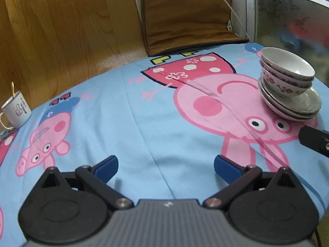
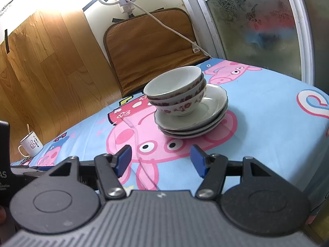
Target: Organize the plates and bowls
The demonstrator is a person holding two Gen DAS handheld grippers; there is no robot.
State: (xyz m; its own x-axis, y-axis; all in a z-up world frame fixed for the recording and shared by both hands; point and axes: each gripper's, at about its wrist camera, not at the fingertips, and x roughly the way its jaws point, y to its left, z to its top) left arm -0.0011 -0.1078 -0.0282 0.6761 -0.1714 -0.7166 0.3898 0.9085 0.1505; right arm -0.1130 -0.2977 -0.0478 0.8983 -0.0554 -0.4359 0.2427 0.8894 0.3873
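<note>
Three floral bowls (image 2: pixel 176 91) sit nested on a stack of three white plates (image 2: pixel 205 121) on the blue cartoon cloth. The bowls (image 1: pixel 287 72) and the plates (image 1: pixel 298 107) also show at the right of the left wrist view. My right gripper (image 2: pixel 161 160) is open and empty, in front of the stack and apart from it. My left gripper (image 1: pixel 165 168) is open and empty, over bare cloth to the left of the stack. Part of the right gripper's body (image 1: pixel 314 141) shows at the right edge of the left wrist view.
A white mug (image 1: pixel 16 111) with a stick in it stands at the far left of the table, also in the right wrist view (image 2: pixel 31 144). A brown pad (image 2: pixel 152 47) leans on the back wall. A glass door (image 2: pixel 257 24) is to the right. A cable (image 2: pixel 164 24) hangs over the pad.
</note>
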